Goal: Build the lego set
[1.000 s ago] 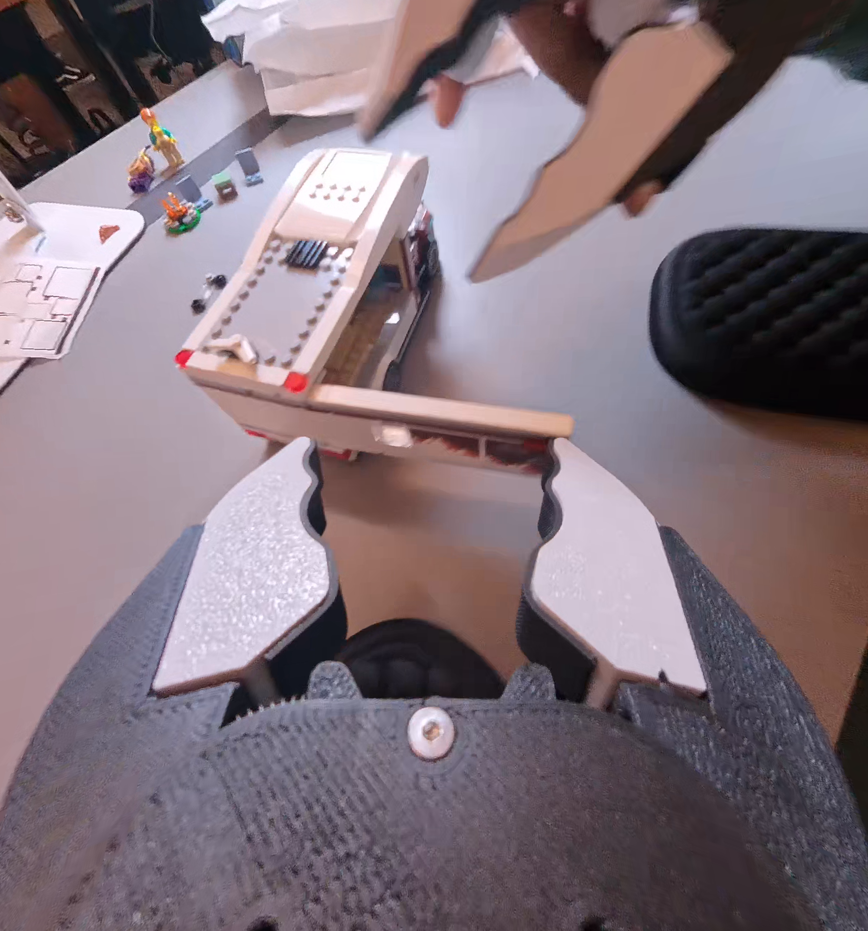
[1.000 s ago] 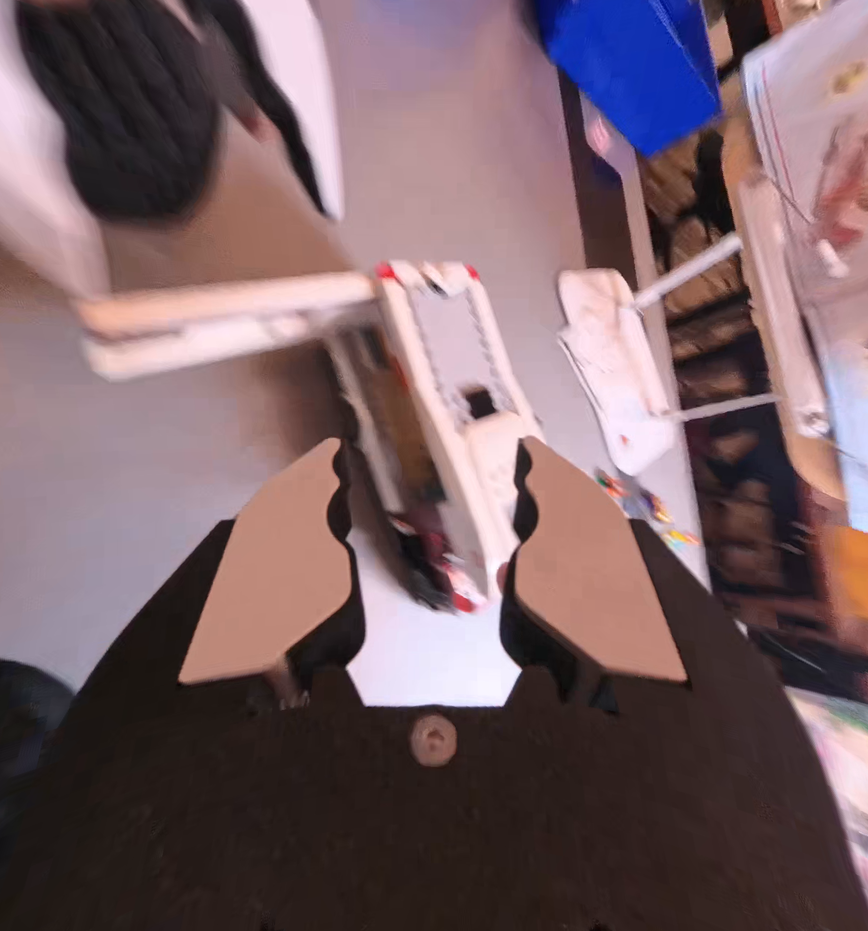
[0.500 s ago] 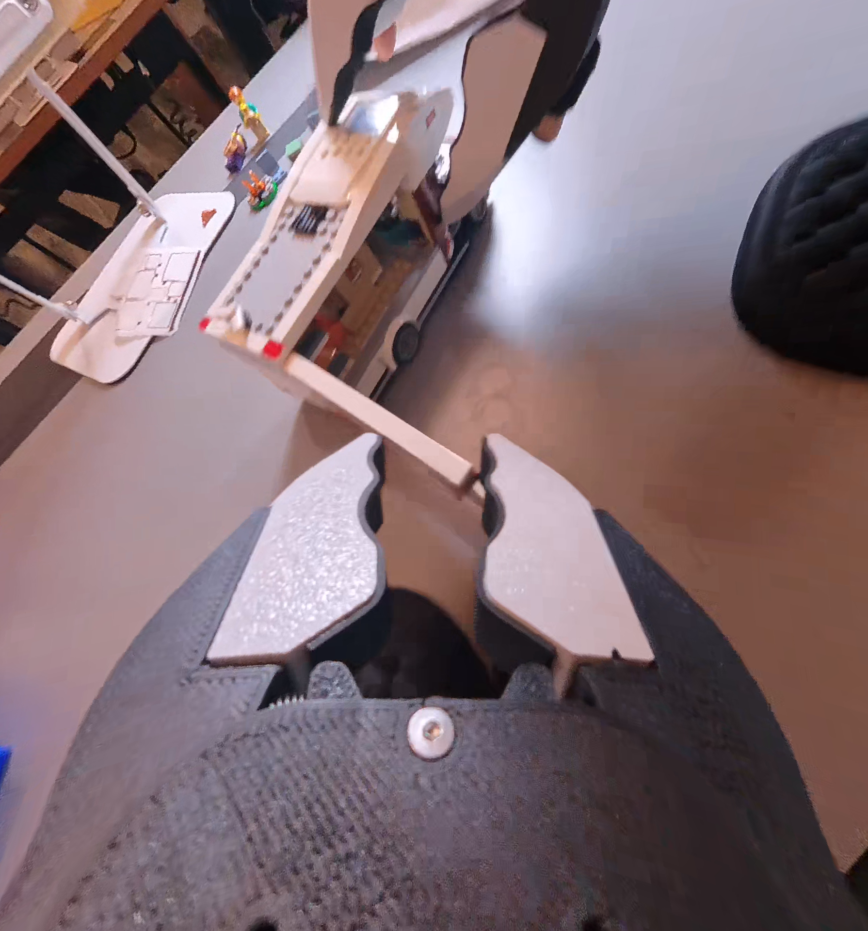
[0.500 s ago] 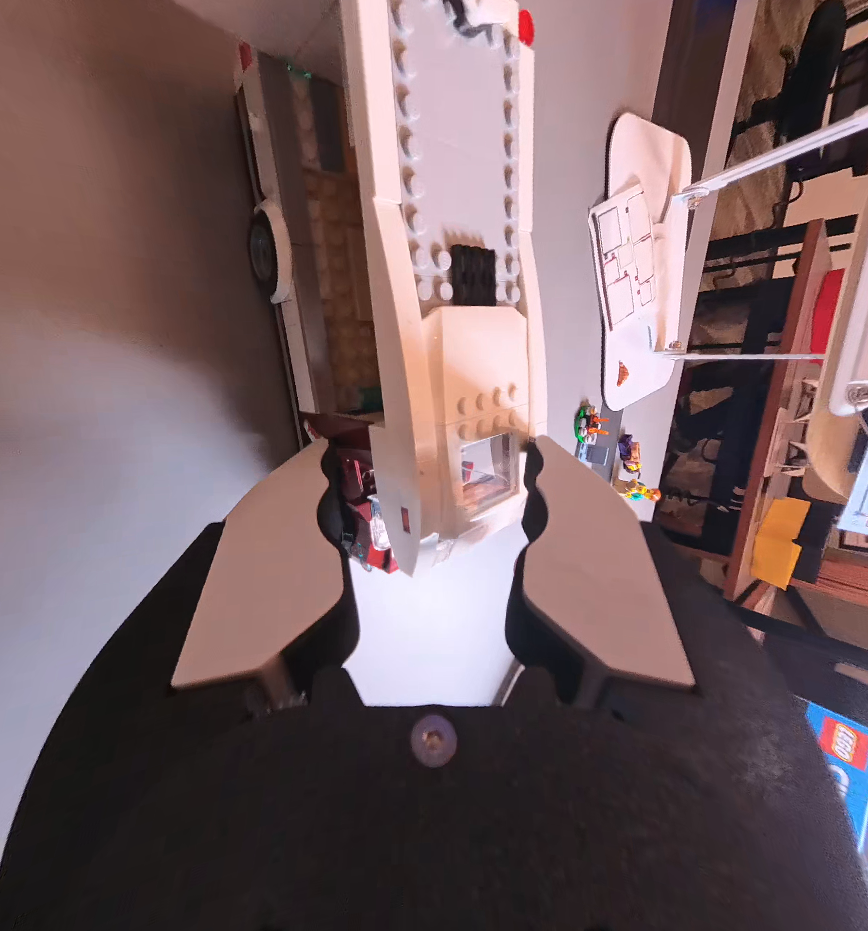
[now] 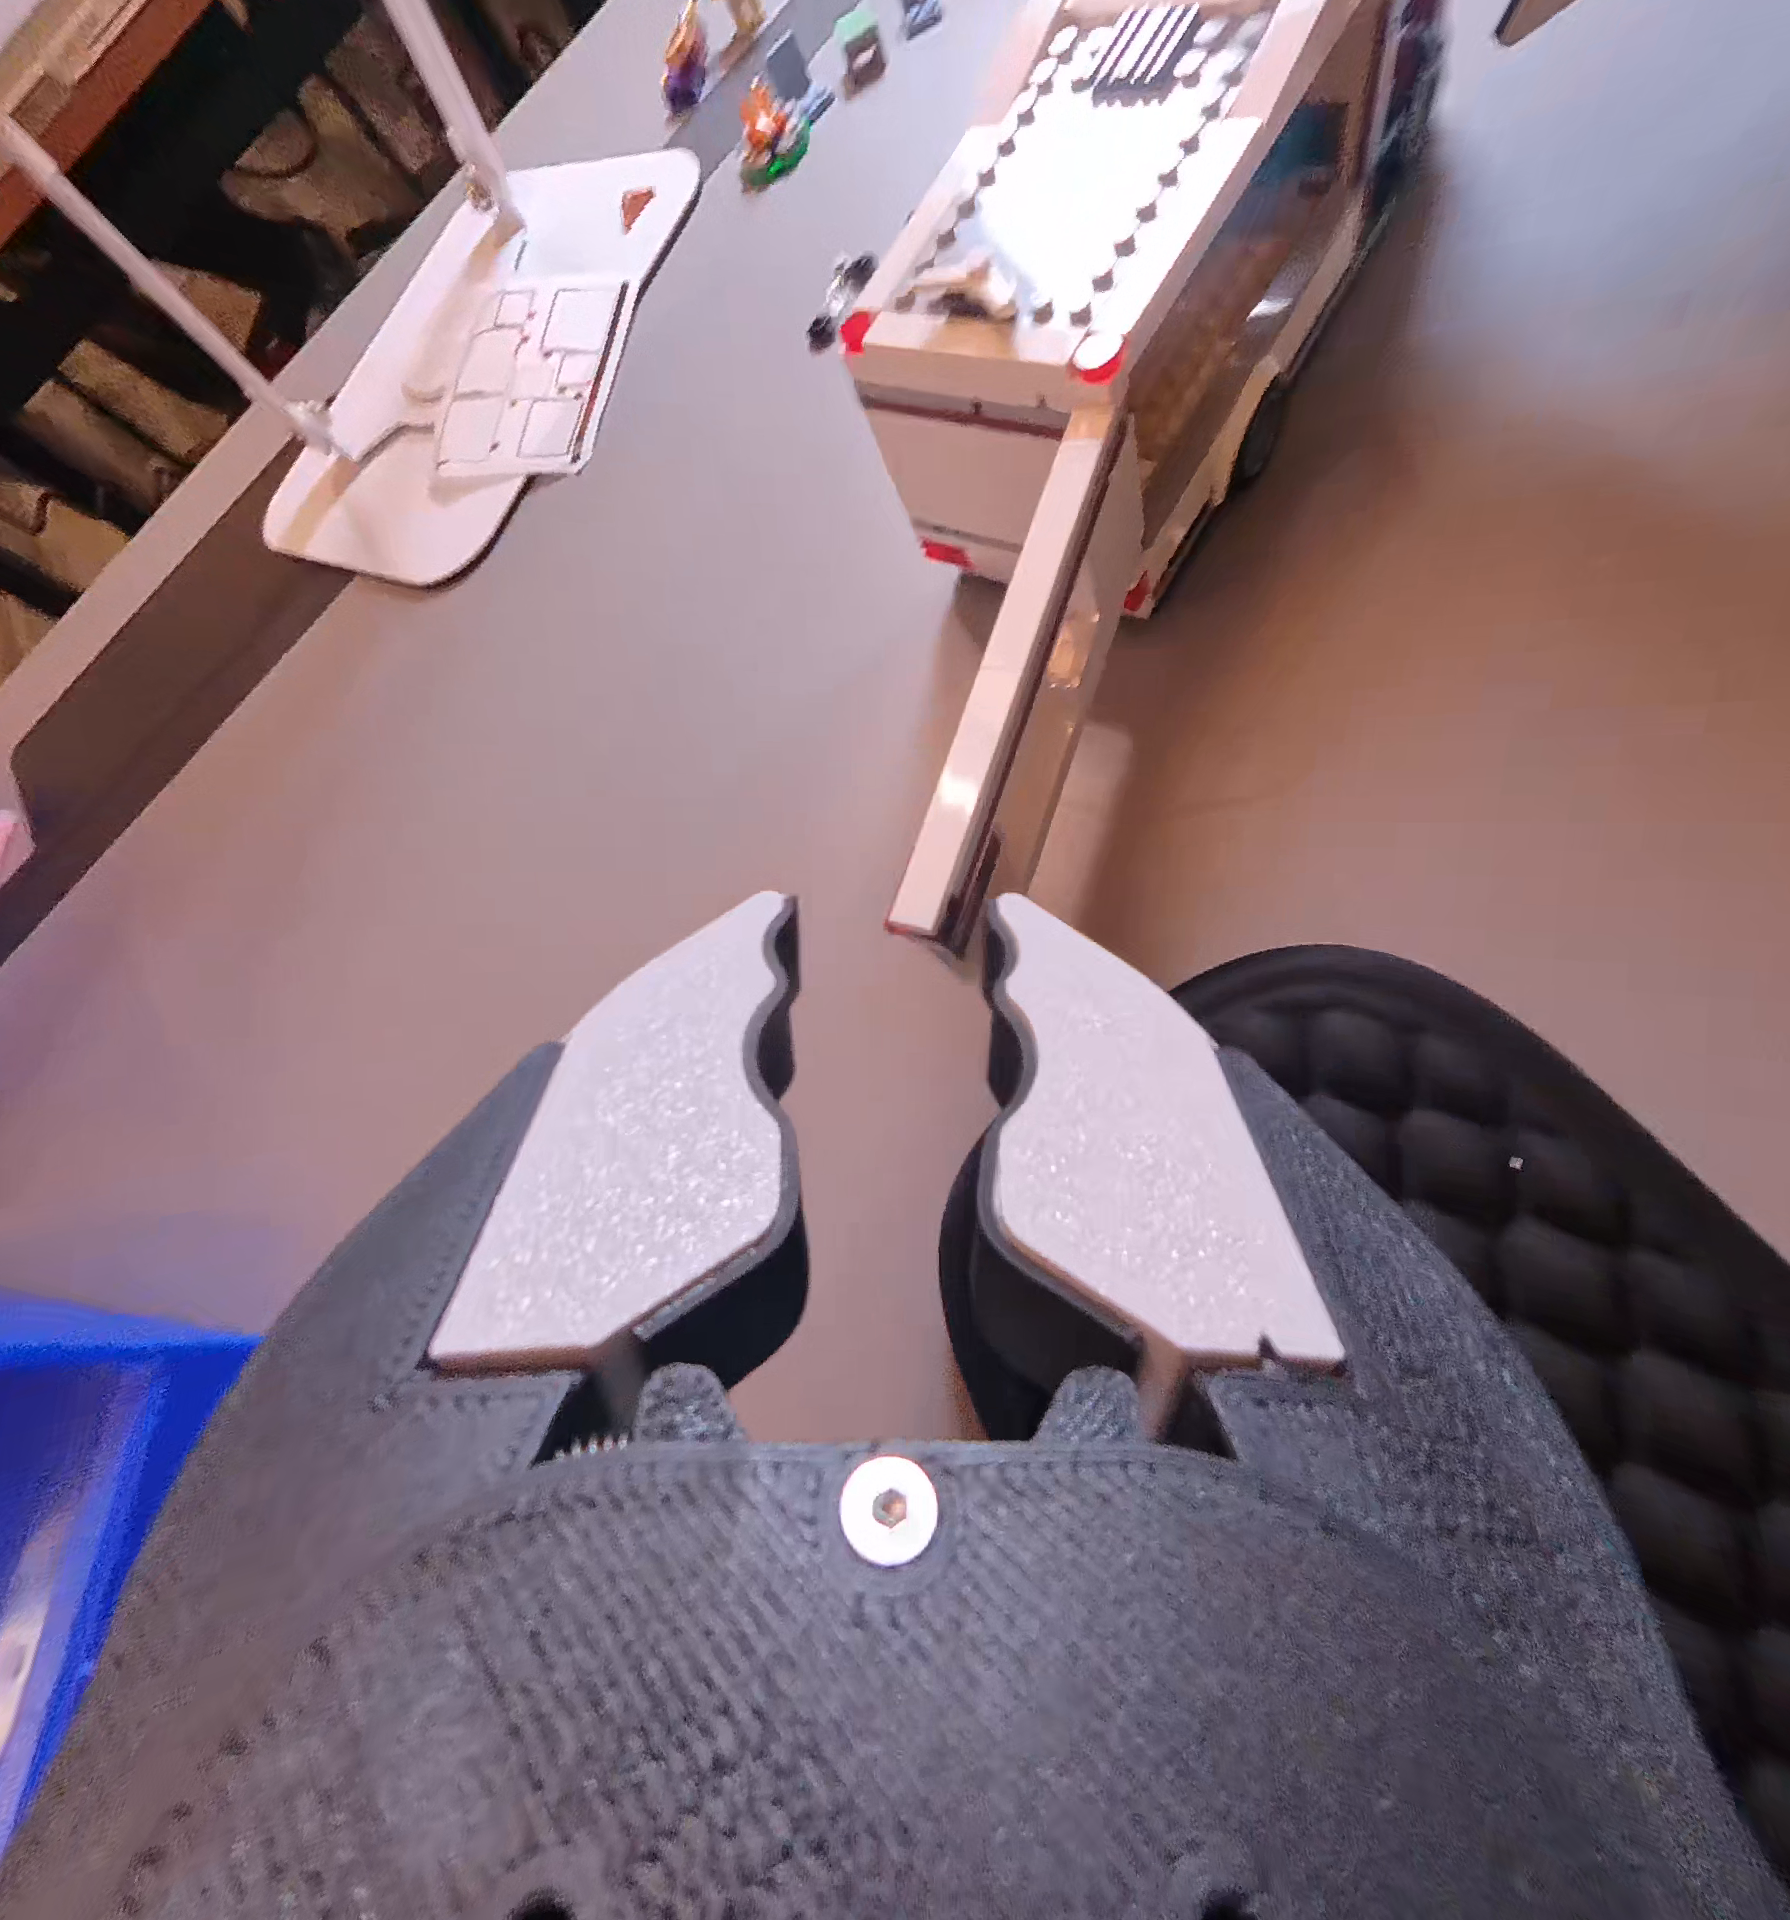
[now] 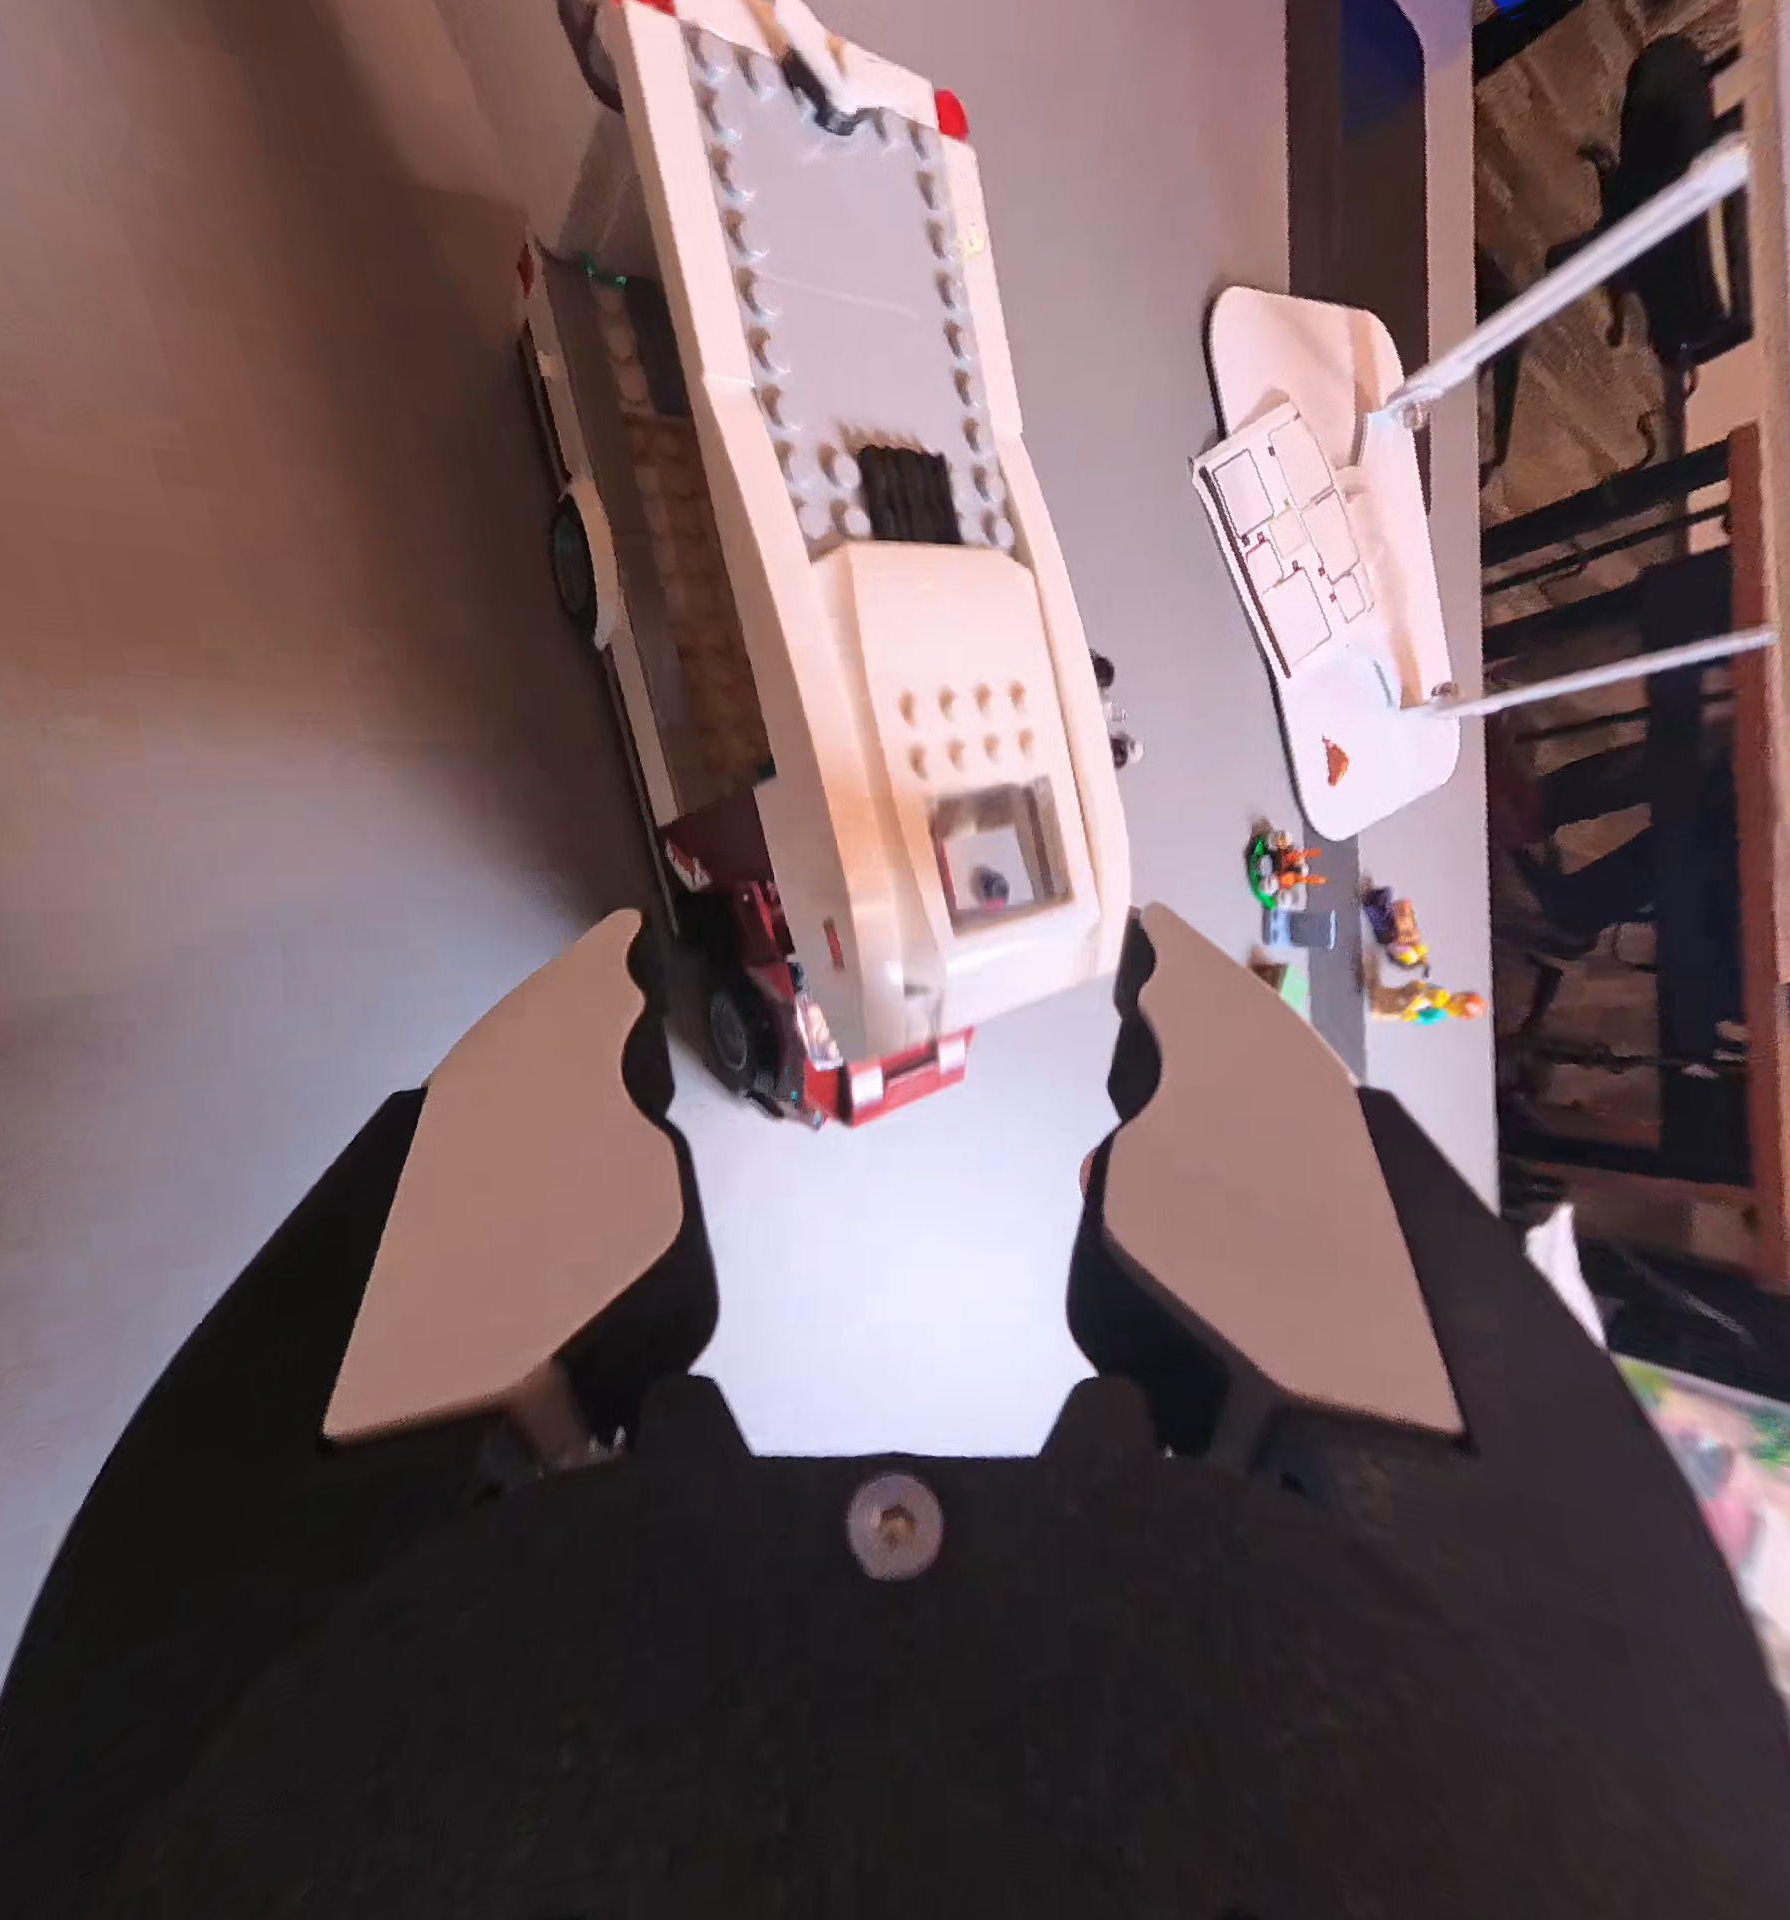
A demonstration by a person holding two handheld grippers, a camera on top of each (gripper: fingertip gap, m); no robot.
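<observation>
Left gripper partly apart, right fingertip just beside the free end of the white side panel swung out from the toy brick camper van, left fingertip clear of it. Right gripper wide apart around the van's red front bumper, pads not pressing. Van standing on the grey table, near a white stand base.

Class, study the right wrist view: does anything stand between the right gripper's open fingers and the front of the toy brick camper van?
Nothing visible does. The right gripper is open, with only bare table before the camper van.
</observation>
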